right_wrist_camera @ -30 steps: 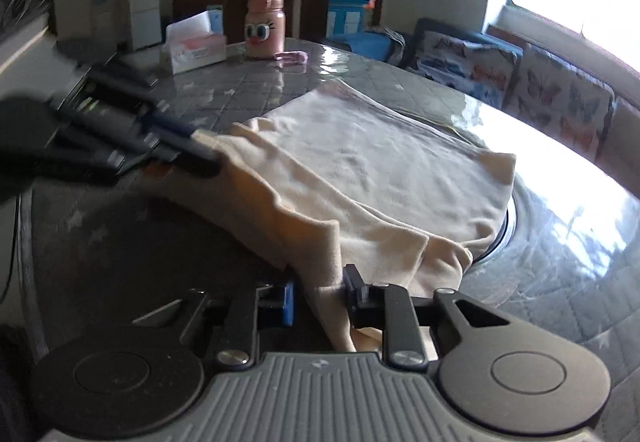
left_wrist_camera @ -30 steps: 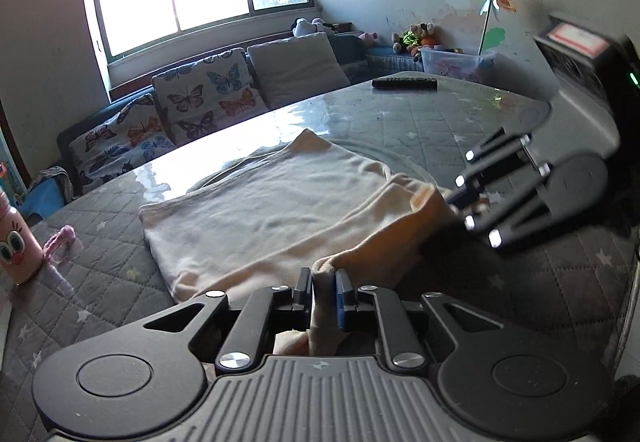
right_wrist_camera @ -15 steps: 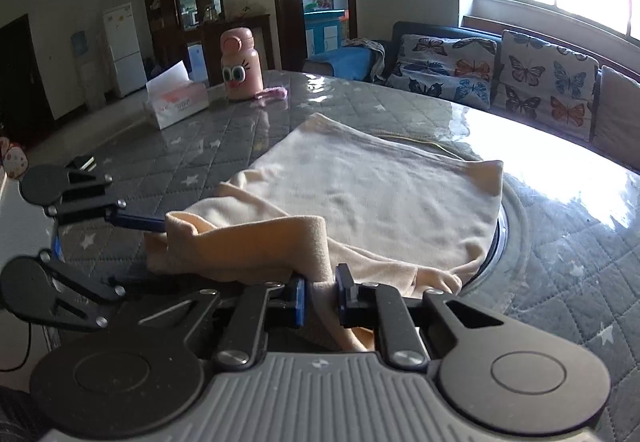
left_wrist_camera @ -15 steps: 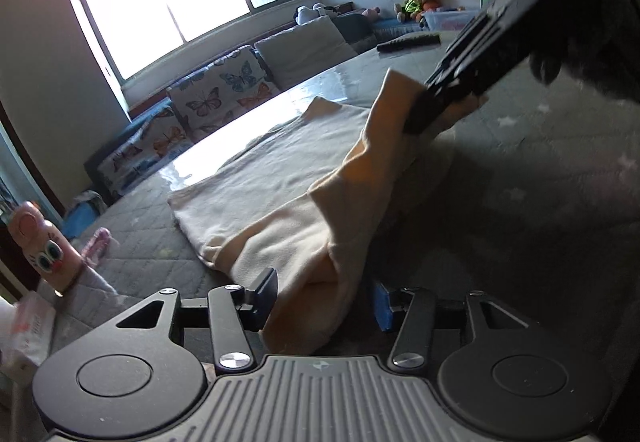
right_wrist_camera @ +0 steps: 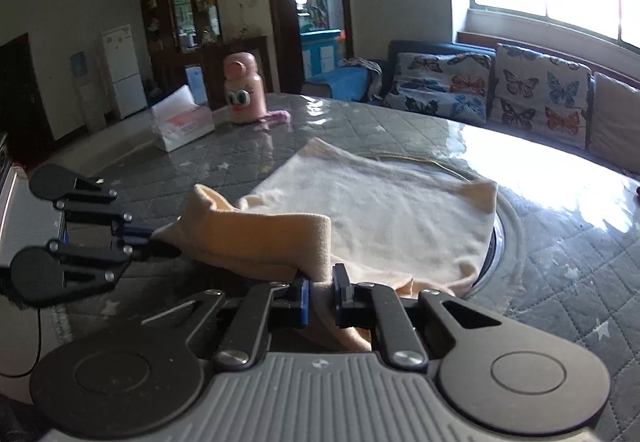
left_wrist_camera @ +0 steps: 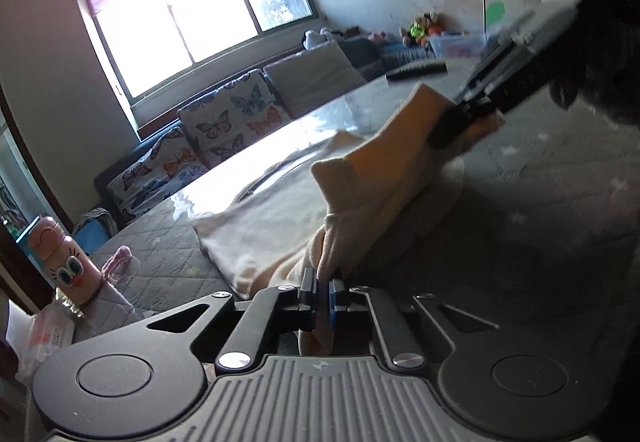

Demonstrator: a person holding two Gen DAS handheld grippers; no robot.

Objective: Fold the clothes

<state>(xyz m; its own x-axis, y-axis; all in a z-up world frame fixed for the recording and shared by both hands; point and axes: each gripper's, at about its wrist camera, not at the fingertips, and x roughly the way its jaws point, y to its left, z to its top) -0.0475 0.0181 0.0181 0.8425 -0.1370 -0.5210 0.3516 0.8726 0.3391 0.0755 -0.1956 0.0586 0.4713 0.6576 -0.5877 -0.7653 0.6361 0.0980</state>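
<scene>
While both tools, left tool (left_wrist_camera: 324, 288) and right tool (right_wrist_camera: 319, 292), grip the cream garment (right_wrist_camera: 376, 210), half lifted off the table (right_wrist_camera: 560, 262), I judge it soft, light; hold hem corners.

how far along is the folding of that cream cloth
Done: the cream garment lies mostly flat on the quilted table. In hand: the left hand-held gripper and right hand-held gripper each pinch a corner of its near edge, lifted off the table, so the fold is underway. Left: carry that raised edge over the flat part, lay it down and release; any further folds look not yet started.
</scene>
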